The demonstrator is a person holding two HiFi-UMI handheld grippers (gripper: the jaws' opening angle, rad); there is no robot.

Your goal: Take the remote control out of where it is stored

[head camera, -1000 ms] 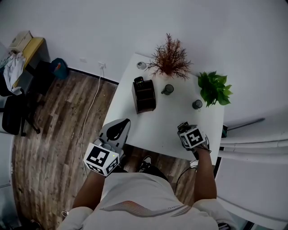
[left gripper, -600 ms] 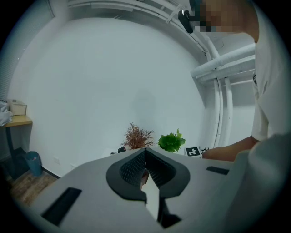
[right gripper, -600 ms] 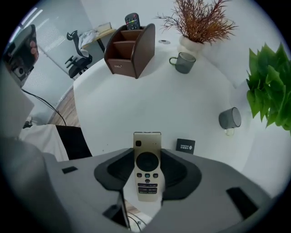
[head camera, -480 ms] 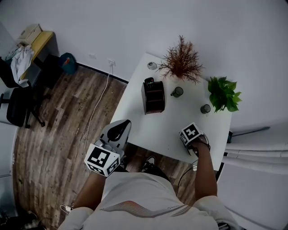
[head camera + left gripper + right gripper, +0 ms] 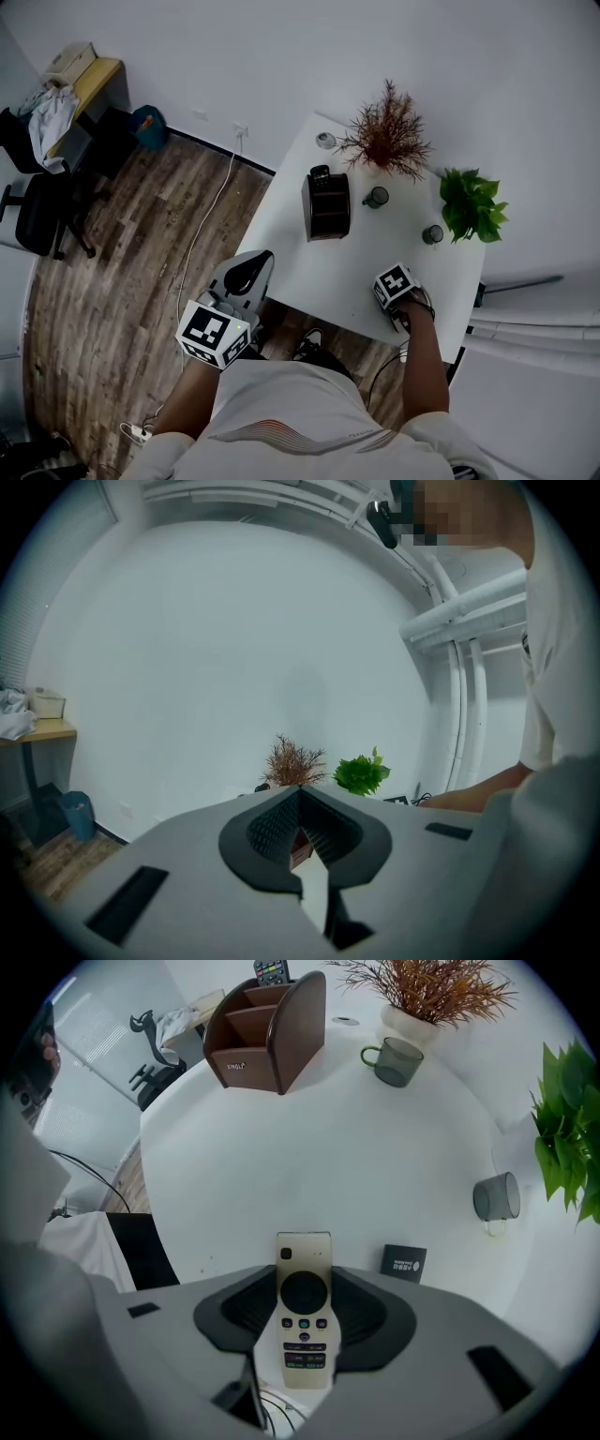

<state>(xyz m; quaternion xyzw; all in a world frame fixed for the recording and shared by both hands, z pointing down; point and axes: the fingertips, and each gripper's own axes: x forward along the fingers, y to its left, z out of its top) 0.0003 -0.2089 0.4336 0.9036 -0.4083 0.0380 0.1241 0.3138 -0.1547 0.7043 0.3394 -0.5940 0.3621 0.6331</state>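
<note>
Beige remote [image 5: 304, 1312] clamped in R claw [image 5: 306, 1279], jaws wide; L claw [image 5: 300, 794] closed, empty

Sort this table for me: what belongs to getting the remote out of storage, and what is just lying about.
Job: cream remote, held in the right gripper; brown organizer; black remote standing in it.
Lying about: dried plant, green plant, glass mug, small cup, black card.

Head view overhead; both gripper views low, facing table [image 5: 356, 272]
</note>
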